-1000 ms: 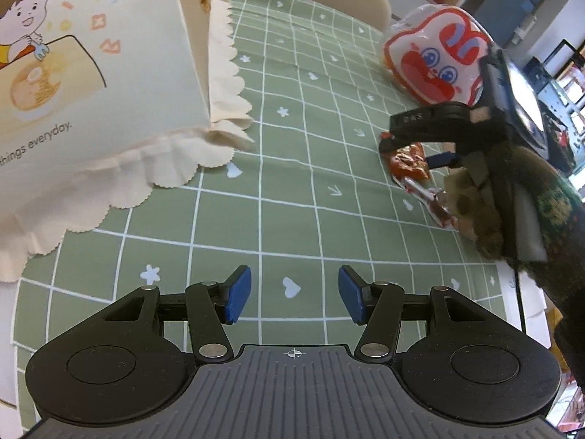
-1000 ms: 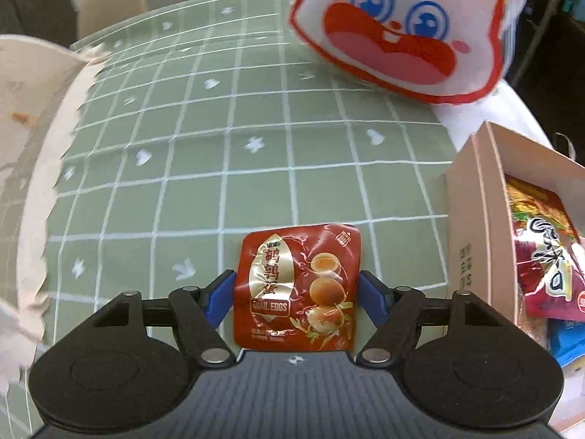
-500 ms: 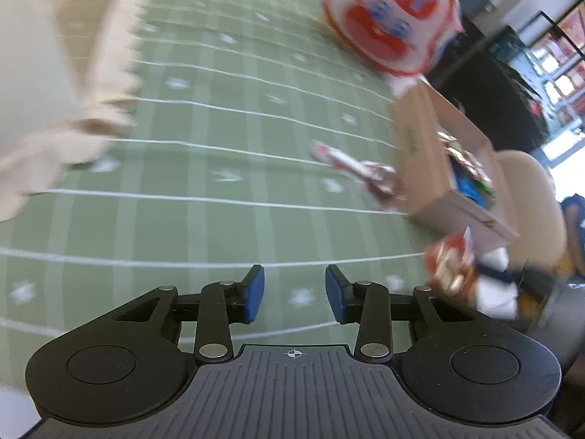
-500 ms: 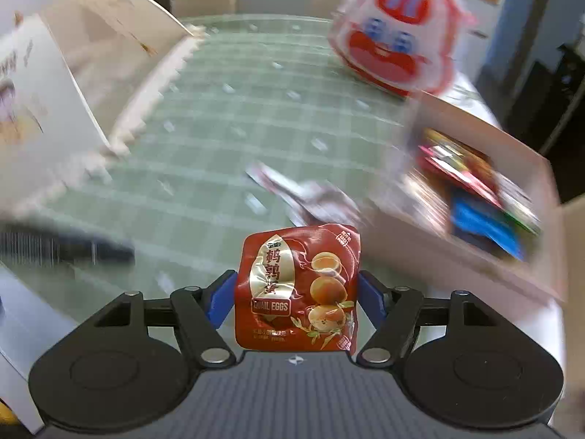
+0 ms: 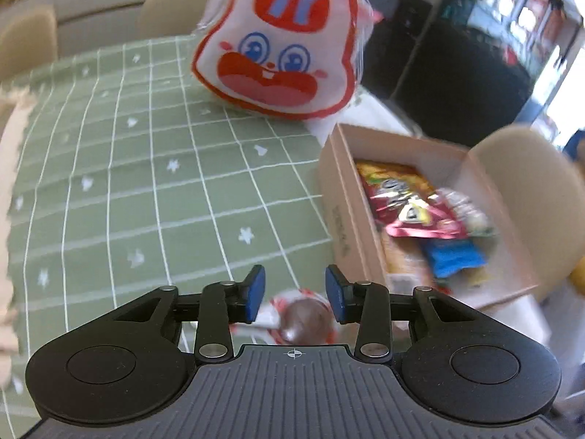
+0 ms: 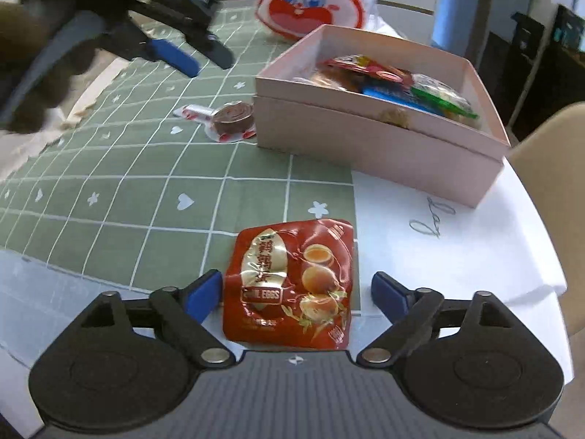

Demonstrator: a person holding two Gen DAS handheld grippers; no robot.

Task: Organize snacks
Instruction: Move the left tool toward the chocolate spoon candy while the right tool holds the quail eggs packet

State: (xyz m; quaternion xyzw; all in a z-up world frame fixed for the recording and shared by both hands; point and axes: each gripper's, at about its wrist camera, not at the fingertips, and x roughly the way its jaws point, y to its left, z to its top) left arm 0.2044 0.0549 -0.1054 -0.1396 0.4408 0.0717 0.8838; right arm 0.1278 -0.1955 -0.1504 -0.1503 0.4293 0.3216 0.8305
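Red foil: a red foil quail-egg packet (image 6: pixel 292 285) lies flat at the near edge of the desk, half on the green cloth, half on white paper.
Right gripper: the right gripper (image 6: pixel 296 292) has just been opening its blue-tipped fingers (image 6: pixel 203 292); they stand wide apart on either side of the quail-egg packet, with a clear gap on the right and the left pad very close to the packet's edge, so the packet is not clamped.
Left gripper: the left gripper (image 5: pixel 294 294) has just been closing; its blue fingers (image 5: pixel 256 292) are partly drawn in but apart, above a round brown chocolate snack in a red-and-white wrapper (image 5: pixel 303 320), not pressing it.
Chocolate snack: in the right wrist view it rests on the cloth just beside the box's near left corner.
Box: a pale pink open cardboard box (image 6: pixel 365 135) sits on the right part of the desk, holding several bright snack packets (image 6: pixel 384 77).
Cloth: a green tablecloth with a white grid and small white motifs (image 6: pixel 128 183) covers the desk.
Rabbit bag: a white and red rabbit-faced bag (image 5: pixel 281 47) stands beyond the box.
Chairs: beige chairs (image 5: pixel 526 190) stand around the desk.
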